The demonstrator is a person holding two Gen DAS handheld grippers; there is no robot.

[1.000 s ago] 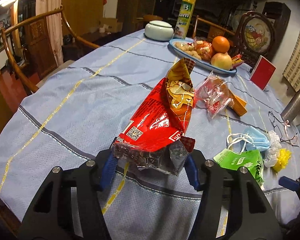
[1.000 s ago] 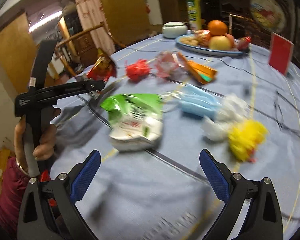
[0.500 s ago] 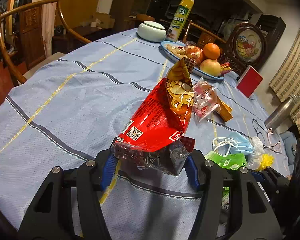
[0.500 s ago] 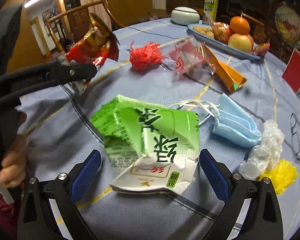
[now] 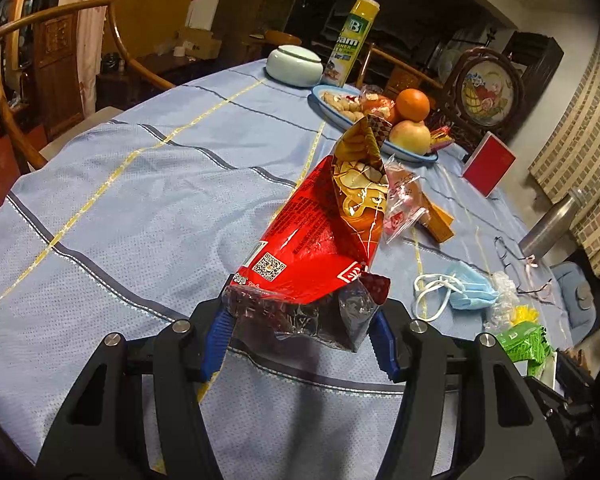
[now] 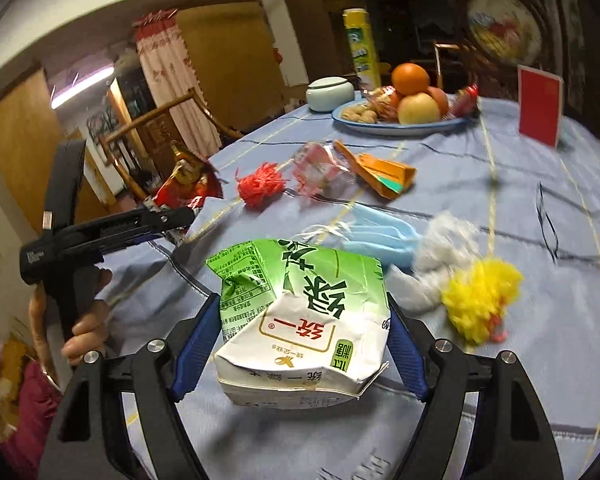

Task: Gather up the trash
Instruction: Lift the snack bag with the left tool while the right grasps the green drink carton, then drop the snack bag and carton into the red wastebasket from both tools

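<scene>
Left wrist view: dim room (carved wooden chair (image 5: 52,92), brick-patterned wall), with a round table under a pale blue striped cloth (image 5: 148,208) filling most of it. A fruit plate (image 6: 396,126) sits at the far edge. The left gripper (image 5: 300,336) is clamped on a red snack bag (image 5: 324,240), lifted off the cloth. The right gripper (image 6: 300,348) is closing around a crumpled green carton (image 6: 300,312), its pads at the carton's sides. A blue mask (image 6: 380,236) lies just behind.

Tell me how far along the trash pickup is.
No piece visibly binned yet. In hand: left gripper clamps the red snack bag; right gripper jaws are closing around the green carton. Left: blue mask, red tuft, yellow tuft, clear wrapper.
</scene>
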